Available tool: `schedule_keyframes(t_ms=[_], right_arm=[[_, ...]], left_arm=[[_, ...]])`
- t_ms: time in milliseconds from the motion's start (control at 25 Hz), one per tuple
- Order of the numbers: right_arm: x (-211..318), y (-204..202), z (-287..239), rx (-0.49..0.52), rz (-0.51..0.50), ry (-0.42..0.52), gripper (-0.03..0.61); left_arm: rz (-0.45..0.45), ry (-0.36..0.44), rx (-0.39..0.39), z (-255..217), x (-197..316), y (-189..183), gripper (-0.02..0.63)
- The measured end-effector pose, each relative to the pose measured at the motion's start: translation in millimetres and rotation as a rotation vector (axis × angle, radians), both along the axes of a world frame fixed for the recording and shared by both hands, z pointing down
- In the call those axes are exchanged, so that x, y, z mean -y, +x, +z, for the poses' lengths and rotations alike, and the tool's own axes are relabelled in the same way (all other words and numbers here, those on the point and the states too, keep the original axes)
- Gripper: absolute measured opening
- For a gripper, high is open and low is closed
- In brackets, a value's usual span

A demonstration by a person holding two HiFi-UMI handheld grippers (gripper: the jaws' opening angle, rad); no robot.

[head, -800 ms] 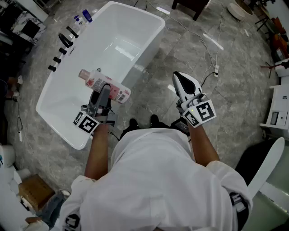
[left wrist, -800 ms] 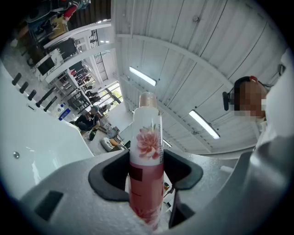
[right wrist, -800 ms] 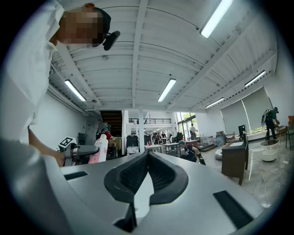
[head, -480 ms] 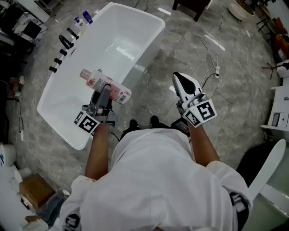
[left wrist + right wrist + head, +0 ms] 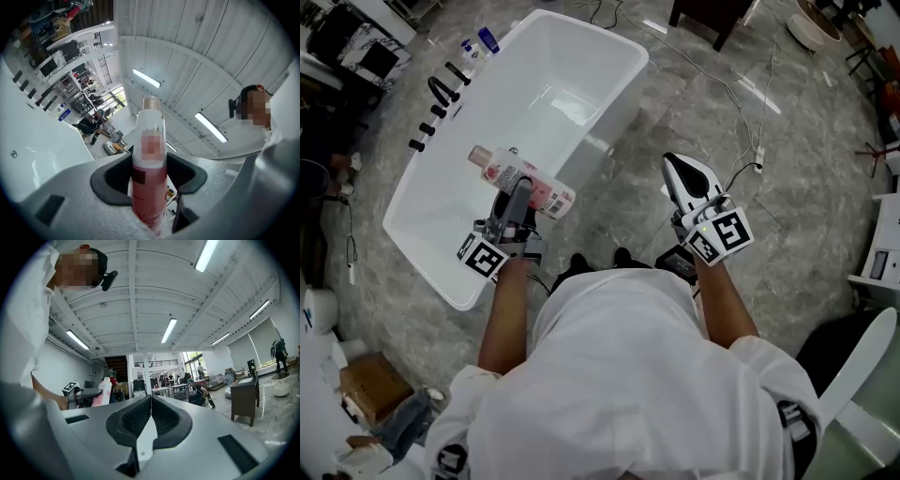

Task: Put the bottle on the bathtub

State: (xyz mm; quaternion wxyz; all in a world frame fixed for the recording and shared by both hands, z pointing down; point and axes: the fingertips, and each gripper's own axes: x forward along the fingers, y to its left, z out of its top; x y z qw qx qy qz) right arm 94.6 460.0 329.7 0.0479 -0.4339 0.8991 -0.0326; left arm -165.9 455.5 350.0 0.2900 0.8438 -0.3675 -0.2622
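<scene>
Head view: L gripper (image 5: 517, 190) holds the pink bottle (image 5: 492, 169) sideways, over the bathtub (image 5: 441, 220) edge. R gripper (image 5: 686, 178) is well apart, over the floor (image 5: 675, 112).
L gripper view: jaws squeeze the bottle's middle.
R gripper view: jaws closed tight, nothing inside.

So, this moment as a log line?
left tongs: shut on pink-and-white plastic bottle | right tongs: shut, empty | bottle: not yet on white bathtub
</scene>
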Motion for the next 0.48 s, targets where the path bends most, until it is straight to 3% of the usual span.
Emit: schedule_keyframes(t_ms=[240,480], right_arm=[[23.8,66.5,8.6,0.024,-0.007,-0.007,0.014],[29.4,86.0,18.1,0.019,-0.012,-0.014,0.014]], left_arm=[[-0.024,-0.016,-0.011,5.6,19.1,58.0,0.225],[-0.020,-0.020,-0.067,5.1,28.5,73.7,0.225]])
